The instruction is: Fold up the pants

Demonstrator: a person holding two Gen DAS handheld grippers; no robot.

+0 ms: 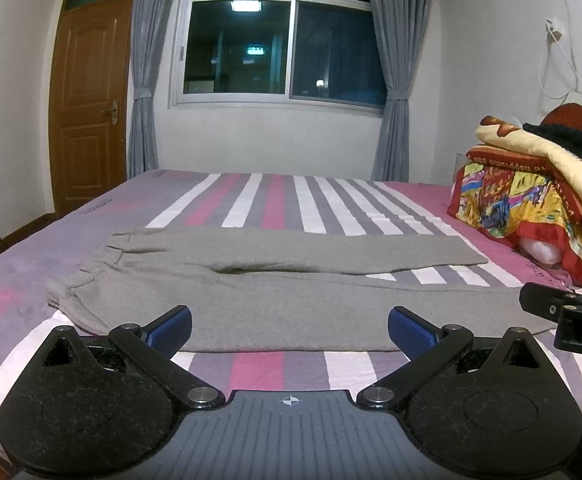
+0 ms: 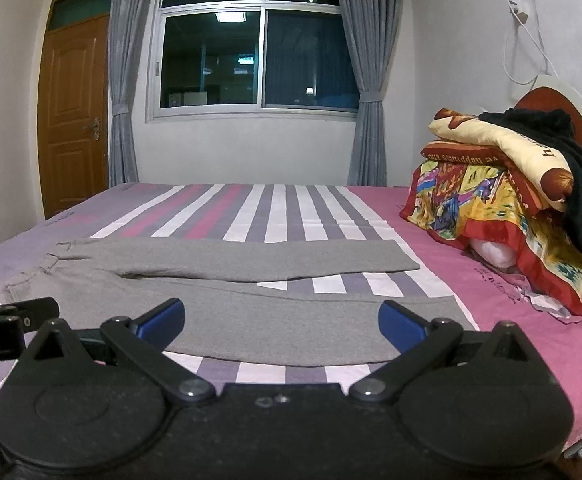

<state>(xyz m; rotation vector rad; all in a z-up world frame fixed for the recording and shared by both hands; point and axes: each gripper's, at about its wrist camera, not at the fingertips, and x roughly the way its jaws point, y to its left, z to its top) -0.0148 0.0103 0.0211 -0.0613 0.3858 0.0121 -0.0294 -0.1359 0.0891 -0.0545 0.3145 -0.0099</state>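
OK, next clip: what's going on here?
A person holds two handheld grippers over a striped pink, purple and white bed. A pair of grey knit pants lies flat and unfolded across it, waistband to the left, legs slightly spread to the right. The left gripper and right gripper are both open near the closest leg, holding nothing. Folding hasn't begun.

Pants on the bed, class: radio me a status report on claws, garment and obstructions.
Left claw open, right claw open, both empty. Grey pants flat on striped bed, unfolded, legs apart. Bedding pile off right, clear of pants.
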